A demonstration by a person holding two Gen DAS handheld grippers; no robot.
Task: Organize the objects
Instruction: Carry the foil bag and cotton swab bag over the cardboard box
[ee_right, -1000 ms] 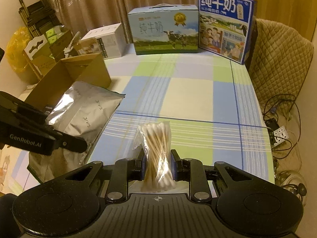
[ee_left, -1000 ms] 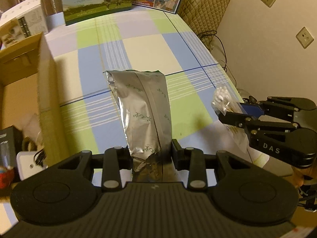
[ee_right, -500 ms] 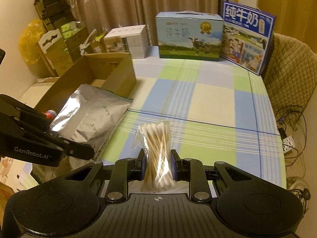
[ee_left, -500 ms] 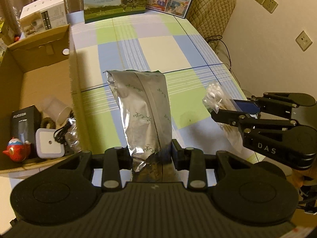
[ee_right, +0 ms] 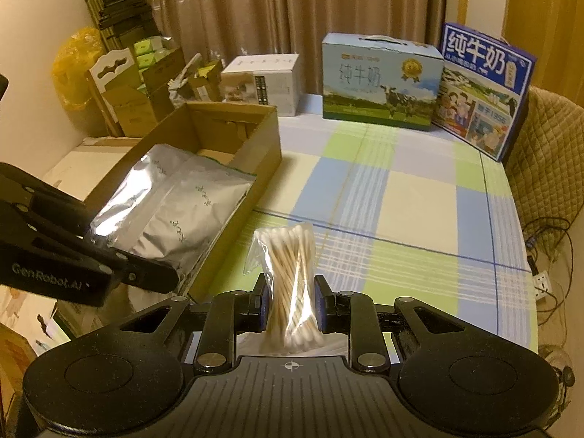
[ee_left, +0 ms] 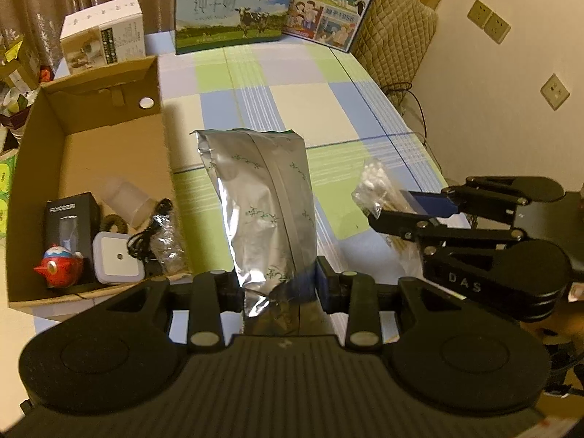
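Left gripper (ee_left: 279,284): clamped on the lower end of a silver foil pouch (ee_left: 266,204), held up off the surface (ee_left: 321,102).
Right gripper (ee_right: 290,304): clamped on a clear bag of cotton swabs (ee_right: 288,273), likewise lifted clear of the surface.
Pouch position: beside the right wall of the cardboard box (ee_left: 91,146) in the left view; overlapping the box rim in the right view, so probably at the edge, not yet inside.
Swab bag position: over the checked cloth, to the right of the box, well outside it.
Already in the box: black carton (ee_left: 69,226), red toy (ee_left: 58,266), white square plug (ee_left: 116,259), black cable (ee_left: 149,233), frosted cup (ee_left: 127,200), a small clear packet.
Judged progress: well along; both carried things not yet dropped in.
Left on the cloth: no loose small things visible; milk cartons (ee_right: 379,84) and a white box (ee_right: 262,80) stand along the far edge, possibly not part of the job.
Hidden: near corner of the box floor, behind the left gripper body.
Hard to make out: print on the pouch; the packet's contents.
Cut off: the person, apart from a sliver of hand (ee_left: 569,314) behind the right gripper.
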